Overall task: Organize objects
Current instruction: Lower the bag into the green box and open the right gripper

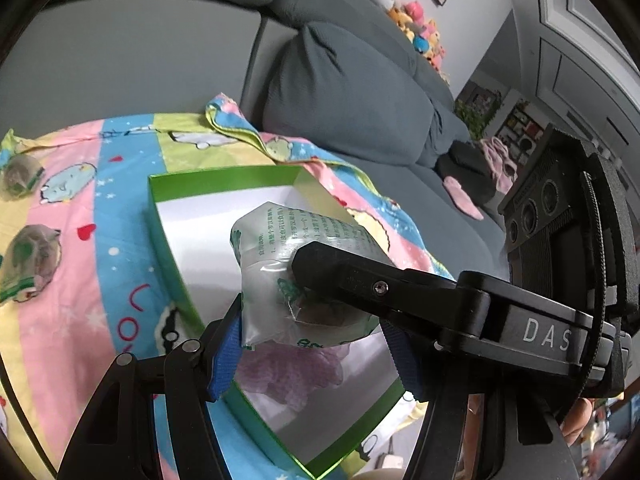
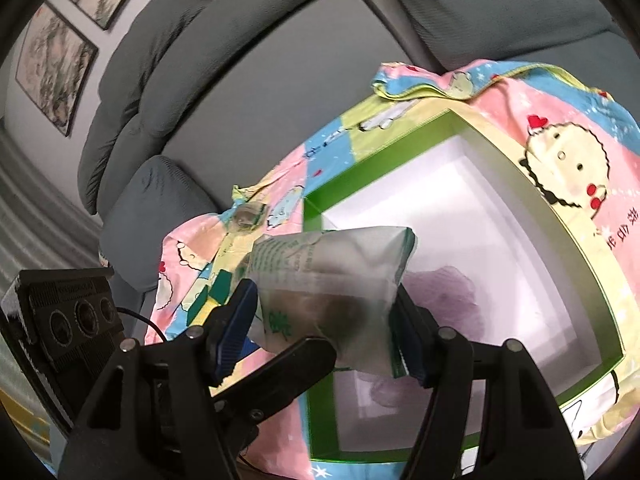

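Observation:
A translucent packet (image 1: 276,248) with green print and something brown inside hangs over an open white box with a green rim (image 1: 176,248). My left gripper (image 1: 314,340) is shut on it, a blue pad on each side. One finger (image 1: 360,280) of the right gripper lies across the packet from the right. In the right wrist view the same packet (image 2: 332,264) sits between the blue pads of my right gripper (image 2: 320,332), over the box's left rim (image 2: 316,216). A left gripper finger (image 2: 288,364) reaches under it. A pale purple thing (image 2: 440,296) lies in the box.
The box rests on a pastel cartoon cloth (image 1: 80,320) in front of a grey sofa (image 1: 352,112). Two more packets (image 1: 32,256) lie on the cloth to the left. Plush toys (image 1: 420,24) sit on the sofa back, and a pink item (image 1: 460,196) lies on its seat.

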The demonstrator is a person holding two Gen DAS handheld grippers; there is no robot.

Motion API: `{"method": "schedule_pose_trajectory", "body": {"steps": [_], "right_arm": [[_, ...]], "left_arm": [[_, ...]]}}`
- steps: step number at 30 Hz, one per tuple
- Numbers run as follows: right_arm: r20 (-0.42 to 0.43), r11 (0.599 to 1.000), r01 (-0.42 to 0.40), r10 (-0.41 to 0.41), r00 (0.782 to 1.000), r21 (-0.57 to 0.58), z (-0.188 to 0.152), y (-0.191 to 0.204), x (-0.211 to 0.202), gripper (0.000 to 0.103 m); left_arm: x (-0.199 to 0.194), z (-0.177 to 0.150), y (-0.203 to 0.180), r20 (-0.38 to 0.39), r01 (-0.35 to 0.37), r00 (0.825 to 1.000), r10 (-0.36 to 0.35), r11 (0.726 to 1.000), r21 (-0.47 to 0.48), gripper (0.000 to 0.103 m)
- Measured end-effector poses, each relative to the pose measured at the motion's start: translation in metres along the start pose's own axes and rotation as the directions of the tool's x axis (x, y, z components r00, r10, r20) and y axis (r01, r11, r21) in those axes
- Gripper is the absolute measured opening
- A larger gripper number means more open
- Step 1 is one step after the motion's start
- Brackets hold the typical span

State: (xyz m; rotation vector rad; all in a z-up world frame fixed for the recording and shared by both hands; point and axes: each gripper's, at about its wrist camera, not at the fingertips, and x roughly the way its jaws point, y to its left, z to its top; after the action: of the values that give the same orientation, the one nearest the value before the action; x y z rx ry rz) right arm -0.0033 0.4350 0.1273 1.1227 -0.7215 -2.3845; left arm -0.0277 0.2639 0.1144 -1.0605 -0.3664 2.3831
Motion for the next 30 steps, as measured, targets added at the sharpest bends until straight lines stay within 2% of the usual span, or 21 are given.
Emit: {"method": "schedule_pose_trajectory", "body": {"steps": [11,14,18,25,30], "right_arm": [[-0.058,0.997,0.040,-0.036,0.998,0.066,-0.003,-0.026,0.015,0.067],[-0.063,0.994,0.081,-0.076,0.995,0.071,-0.002,-0.031,0.017,0.067],[-0.075,0.992,0.102,-0.096,0.993,0.078,-0.003,-0.035,0.021,0.067],[-0.067,0.990,0.112,-0.107,0.992,0.083,-0.002,-0.035,0.018,0.068],[-0.030,0.980,0.181,-0.179,0.983,0.081,-0.001,-0.032,0.007,0.068]], "left_arm": [[0.025,-0.010,0.006,-0.074,0.009,0.997,-0.013,0.999,-0.053,0.065],[0.032,-0.013,0.006,-0.106,0.005,0.994,-0.010,0.999,-0.047,0.065],[0.032,-0.015,0.005,-0.099,-0.011,0.995,0.007,0.999,-0.036,0.065],[0.027,-0.014,0.007,-0.099,0.003,0.995,-0.007,0.999,-0.045,0.065],[0.011,-0.010,0.013,-0.093,-0.007,0.996,0.003,0.999,-0.035,0.066]]}}
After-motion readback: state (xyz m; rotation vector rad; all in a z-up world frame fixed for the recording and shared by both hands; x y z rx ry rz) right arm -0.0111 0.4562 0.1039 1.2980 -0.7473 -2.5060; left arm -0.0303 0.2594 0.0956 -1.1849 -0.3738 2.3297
